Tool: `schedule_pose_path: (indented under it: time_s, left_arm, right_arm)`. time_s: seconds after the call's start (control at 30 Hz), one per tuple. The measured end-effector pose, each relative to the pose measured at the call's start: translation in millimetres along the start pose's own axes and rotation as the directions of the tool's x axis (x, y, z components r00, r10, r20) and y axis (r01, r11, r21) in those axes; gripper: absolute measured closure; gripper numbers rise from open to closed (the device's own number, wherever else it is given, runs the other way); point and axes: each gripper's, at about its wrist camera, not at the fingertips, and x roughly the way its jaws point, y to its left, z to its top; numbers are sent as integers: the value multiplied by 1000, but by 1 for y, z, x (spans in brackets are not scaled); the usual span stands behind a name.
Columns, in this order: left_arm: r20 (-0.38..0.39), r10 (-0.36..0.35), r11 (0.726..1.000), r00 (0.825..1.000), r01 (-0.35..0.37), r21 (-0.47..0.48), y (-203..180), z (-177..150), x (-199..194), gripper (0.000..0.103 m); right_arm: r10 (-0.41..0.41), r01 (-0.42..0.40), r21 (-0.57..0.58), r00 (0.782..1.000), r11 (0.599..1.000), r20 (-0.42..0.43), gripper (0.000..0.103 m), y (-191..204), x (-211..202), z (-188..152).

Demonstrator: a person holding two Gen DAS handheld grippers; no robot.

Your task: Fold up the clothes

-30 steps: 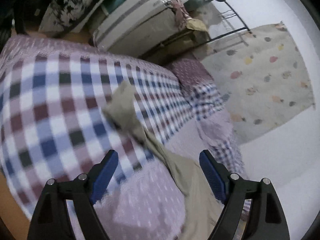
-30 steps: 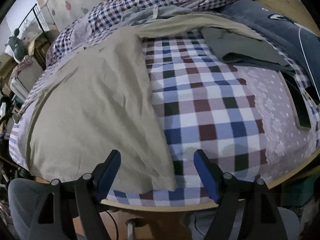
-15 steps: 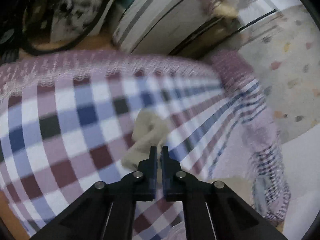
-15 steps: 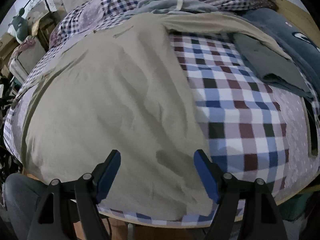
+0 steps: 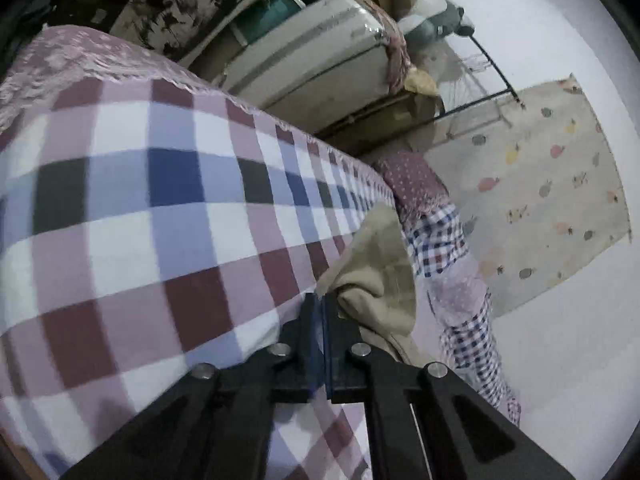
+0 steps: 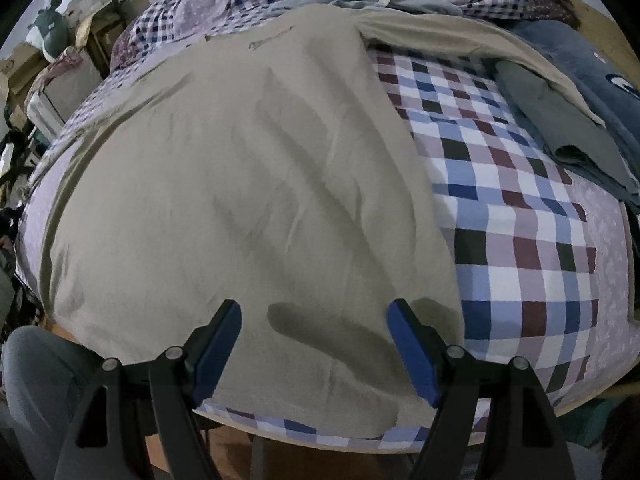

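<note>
You are pinching a bunched corner of the beige shirt (image 5: 376, 280) in your left gripper (image 5: 323, 308); its jaws are pressed flat together with the cloth squeezed between the tips and bulging out to the right of them. From that pinch the shirt is trailing away along the right side of the checked blanket (image 5: 120, 216), toward the far corner of the bed where a small-check quilt (image 5: 444, 240) is hanging over the edge. Behind the bed a pale suitcase (image 5: 316, 64) is lying on its side, and a spotted rug (image 5: 552, 184) is lying on the floor.

Your right gripper (image 6: 314, 344) is hovering over the near hem of the shirt (image 6: 248, 184) with its jaws standing wide apart, nothing between them and no pad pressing the cloth. In this view the shirt is lying spread and mostly flat on the left half of the blanket (image 6: 512, 216). Its long axis is running from the near edge of the bed, right under your gripper, away to the far end, where the neck is pointing. One sleeve (image 6: 460, 40) is stretching out to the right across the far side of the blanket. A folded grey-green garment (image 6: 560, 120) and a dark blue one (image 6: 580, 56) are lying at the right edge, touching that sleeve. Your grey trouser leg (image 6: 36, 392) is showing at the lower left.
</note>
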Motion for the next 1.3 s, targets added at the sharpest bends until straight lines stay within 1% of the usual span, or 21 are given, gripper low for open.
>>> schedule_pose_path:
  time_s: [0.07, 0.17, 0.23, 0.27, 0.3, 0.33, 0.37, 0.4, 0.5, 0.57, 0.6, 0.63, 0.67, 0.73, 0.8, 0.93, 1.07, 1.13, 1.17, 1.23, 1.3]
  left_arm:
    - [1, -12, 1000, 1000, 12, 2, -5, -2, -6, 100]
    - [9, -8, 997, 1000, 7, 72, -24, -3, -14, 100]
    - [24, 6, 986, 1000, -10, 165, -43, -5, -22, 95]
    - [29, 22, 973, 999, -28, 231, -57, -8, -22, 90]
    - [30, 40, 956, 999, -47, 289, -70, -10, -20, 73]
    - [30, 70, 937, 997, -76, 340, -81, -12, -16, 63]
    - [37, 114, 909, 993, -119, 400, -93, -15, -9, 48]
    - [45, 154, 878, 987, -157, 452, -104, -19, -1, 40]
    - [47, 262, 812, 964, -246, 530, -117, -23, 27, 40]
    - [41, 312, 793, 949, -284, 540, -117, -20, 44, 50]
    - [33, 321, 797, 946, -289, 530, -116, -16, 50, 89]
    - [16, 315, 818, 949, -280, 502, -117, -10, 59, 102]
    - [3, 275, 856, 961, -246, 454, -117, 0, 63, 102]
    - [30, 108, 929, 994, -111, 353, -117, 21, 46, 102]
    - [62, -85, 966, 994, 67, 250, -114, 39, 21, 102]
    - [112, -319, 940, 941, 299, 162, -94, 54, -22, 102]
    - [111, -464, 885, 879, 464, 20, -42, 46, -52, 102]
    - [104, -489, 869, 866, 494, -33, -5, 33, -68, 102]
    - [90, -474, 876, 876, 479, -57, 13, 25, -70, 102]
    - [63, -367, 921, 928, 372, -113, 50, 9, -74, 102]
    - [58, -288, 944, 956, 293, -148, 73, -1, -75, 103]
  right_arm:
    - [-1, 1, -2, 1000, 1000, 1, 24, 0, 0, 0]
    - [1, -1, 5, 1000, 1000, 8, 24, 0, 0, -1]
    - [2, -2, 3, 1000, 1000, 8, 24, 3, 1, -2]
    - [3, -3, -1, 1000, 1000, 6, 24, 4, 2, -3]
    - [3, -3, -4, 1000, 1000, 3, 24, 5, 2, -4]
    - [3, -3, -6, 1000, 1000, 0, 24, 6, 3, -5]
    - [2, -2, -8, 1000, 1000, -2, 24, 7, 4, -5]
    - [0, 0, -11, 1000, 1000, -5, 24, 8, 5, -5]
    - [-1, 1, -8, 1000, 1000, -6, 24, 8, 6, -6]
    - [-3, 3, -8, 1000, 1000, -5, 24, 8, 6, -5]
    - [-3, 3, -7, 1000, 1000, -5, 24, 8, 7, -5]
    - [-4, 4, -7, 1000, 1000, -5, 24, 8, 7, -5]
    - [-6, 6, -7, 1000, 1000, -6, 24, 8, 7, -5]
    - [-10, 10, -10, 1000, 1000, -10, 24, 9, 8, -5]
    - [-13, 13, -13, 1000, 1000, -13, 24, 11, 8, -3]
    - [-12, 12, -10, 1000, 1000, -11, 24, 16, 14, 4]
    - [-9, 9, -10, 1000, 1000, -9, 24, 22, 21, 9]
    - [-7, 6, -9, 1000, 1000, -7, 24, 25, 26, 14]
    - [-6, 6, -9, 1000, 1000, -6, 24, 24, 26, 14]
    - [-3, 3, -7, 1000, 1000, -4, 24, 21, 24, 11]
    - [-3, 3, -11, 1000, 1000, -4, 24, 19, 20, 8]
